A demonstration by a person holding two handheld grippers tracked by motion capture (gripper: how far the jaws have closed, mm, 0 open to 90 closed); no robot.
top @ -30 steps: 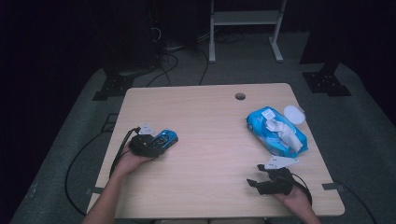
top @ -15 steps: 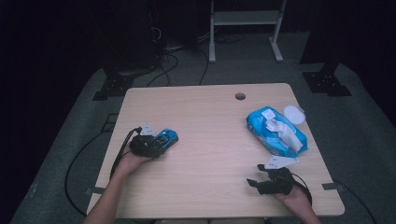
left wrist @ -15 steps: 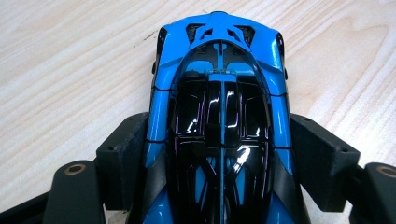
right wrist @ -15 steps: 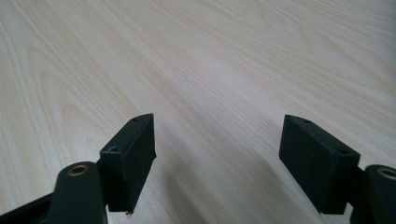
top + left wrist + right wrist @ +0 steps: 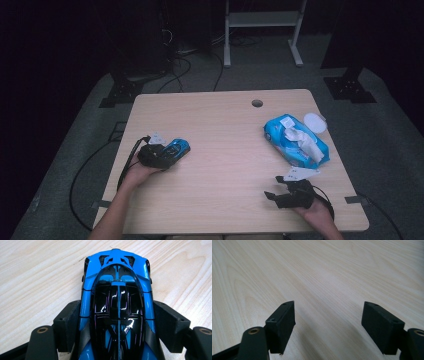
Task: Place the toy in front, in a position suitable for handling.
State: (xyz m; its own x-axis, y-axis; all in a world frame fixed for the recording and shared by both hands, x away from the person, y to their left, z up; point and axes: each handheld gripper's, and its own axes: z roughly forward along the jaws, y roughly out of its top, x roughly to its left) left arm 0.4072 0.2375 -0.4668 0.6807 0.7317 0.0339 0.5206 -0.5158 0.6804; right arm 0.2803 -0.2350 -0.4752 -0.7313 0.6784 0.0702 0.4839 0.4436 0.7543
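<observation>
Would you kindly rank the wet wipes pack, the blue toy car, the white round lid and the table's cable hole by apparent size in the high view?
1. Wet wipes pack
2. Blue toy car, partly hidden by the left tongs
3. White round lid
4. Cable hole

Open tabletop (image 5: 225, 150) between both tools

The blue toy car's (image 5: 117, 302) rear runs off the bottom edge of the left gripper view, and the left tongs (image 5: 117, 325) cover its flanks. Print on the wipes pack (image 5: 295, 140) is too small to read.
</observation>
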